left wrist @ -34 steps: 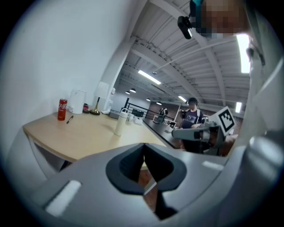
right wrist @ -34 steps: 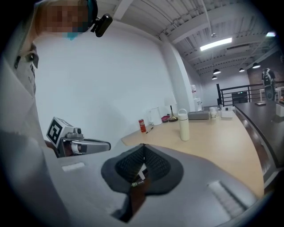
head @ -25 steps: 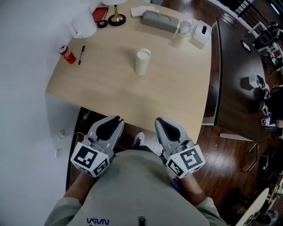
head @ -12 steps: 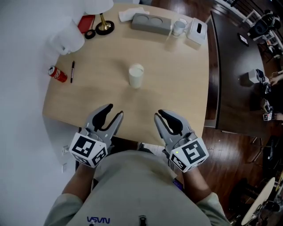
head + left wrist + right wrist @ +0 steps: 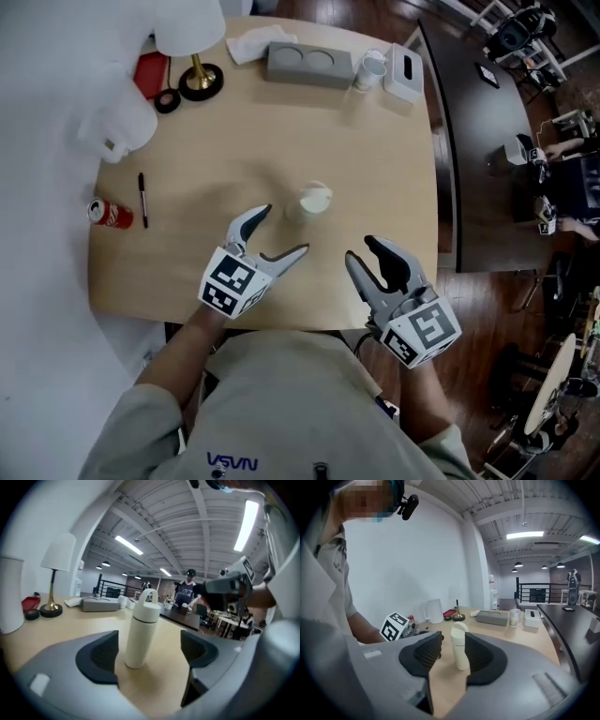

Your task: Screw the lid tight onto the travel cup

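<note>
Just one travel cup [image 5: 314, 200], one pen [image 5: 142, 187], one can [image 5: 110, 214]

Two hand-held grippers, nothing gripped.
The left gripper [image 5: 281, 231] is aimed at 1 o'clock, jaws just opened wide; the right gripper [image 5: 364, 251] at 11 o'clock, jaws just part-opened.

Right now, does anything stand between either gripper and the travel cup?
Nothing visible does. Only bare table lies between the travel cup and the left gripper, and between it and the right gripper. Both grippers' jaws have just been opening, empty; the cup stands upright ahead of them, untouched.
</note>
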`<state>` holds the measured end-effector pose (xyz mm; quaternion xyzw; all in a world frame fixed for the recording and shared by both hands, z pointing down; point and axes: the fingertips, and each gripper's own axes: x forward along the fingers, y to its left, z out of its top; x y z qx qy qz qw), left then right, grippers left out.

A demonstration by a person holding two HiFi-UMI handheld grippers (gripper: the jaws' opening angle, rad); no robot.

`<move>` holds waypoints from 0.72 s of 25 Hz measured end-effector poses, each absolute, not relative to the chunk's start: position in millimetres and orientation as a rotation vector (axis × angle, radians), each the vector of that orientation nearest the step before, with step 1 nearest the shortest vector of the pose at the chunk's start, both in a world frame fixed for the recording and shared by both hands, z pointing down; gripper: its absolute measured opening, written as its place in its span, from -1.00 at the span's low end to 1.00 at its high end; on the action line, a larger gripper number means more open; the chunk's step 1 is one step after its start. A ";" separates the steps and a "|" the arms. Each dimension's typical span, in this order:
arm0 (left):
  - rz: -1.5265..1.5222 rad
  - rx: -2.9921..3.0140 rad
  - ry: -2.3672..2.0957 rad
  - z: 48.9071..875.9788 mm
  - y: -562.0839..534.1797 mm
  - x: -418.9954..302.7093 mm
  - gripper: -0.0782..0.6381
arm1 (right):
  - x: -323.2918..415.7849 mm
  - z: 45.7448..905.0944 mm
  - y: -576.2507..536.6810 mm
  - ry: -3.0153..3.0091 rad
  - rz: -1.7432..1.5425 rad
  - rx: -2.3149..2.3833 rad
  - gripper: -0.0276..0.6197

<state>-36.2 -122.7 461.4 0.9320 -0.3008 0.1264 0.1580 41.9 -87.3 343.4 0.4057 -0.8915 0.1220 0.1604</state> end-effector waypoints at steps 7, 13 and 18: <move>0.462 2.741 -0.725 491.9 -155.3 -6.6 0.42 | 41.1 349.2 -109.5 -2.532 0.355 1.129 -0.45; 0.500 2.719 -0.711 508.4 -172.4 6.8 0.41 | 44.8 360.8 -129.1 -2.545 0.412 1.069 -0.45; 0.473 2.714 -0.687 515.4 -174.1 11.3 0.10 | 43.6 365.3 -139.5 -2.562 0.442 1.043 -0.45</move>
